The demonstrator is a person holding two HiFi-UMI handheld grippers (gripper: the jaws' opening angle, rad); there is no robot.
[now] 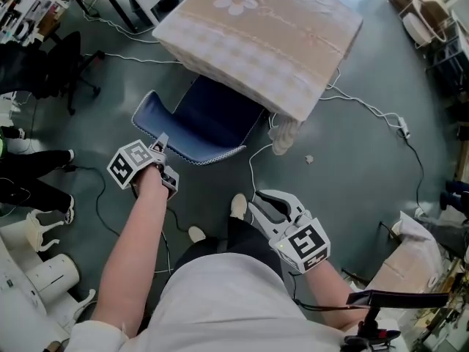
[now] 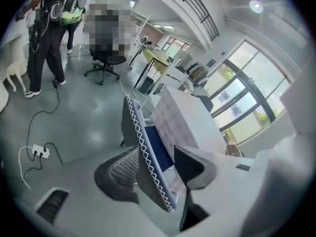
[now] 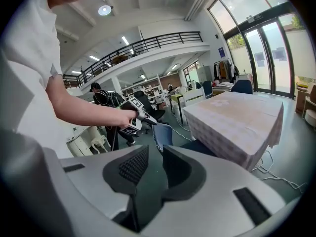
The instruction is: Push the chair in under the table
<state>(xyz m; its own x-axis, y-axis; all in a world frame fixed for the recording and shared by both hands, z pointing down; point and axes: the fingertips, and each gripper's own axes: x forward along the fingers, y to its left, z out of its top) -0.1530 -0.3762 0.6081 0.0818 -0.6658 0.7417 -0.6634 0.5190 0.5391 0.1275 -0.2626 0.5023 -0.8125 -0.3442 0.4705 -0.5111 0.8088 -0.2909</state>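
A blue chair (image 1: 212,119) with a white zigzag trim stands with its seat partly under the table (image 1: 256,35), which is draped in a beige checked cloth. My left gripper (image 1: 160,144) is at the top edge of the chair back. In the left gripper view the chair back (image 2: 143,147) runs between the jaws of the left gripper (image 2: 155,168); a gap shows beside the right pad, so the gripper is open. My right gripper (image 1: 265,205) hovers over the floor in front of the chair, open and empty. From the right gripper (image 3: 155,167) the chair (image 3: 160,135) and table (image 3: 237,117) lie ahead.
White cables and a power strip (image 1: 401,127) lie on the floor right of the table. A crumpled white cloth (image 1: 284,134) hangs at the table's near corner. A black office chair (image 1: 58,64) and a bystander's legs (image 1: 29,182) are at the left. White furniture (image 1: 44,270) stands lower left.
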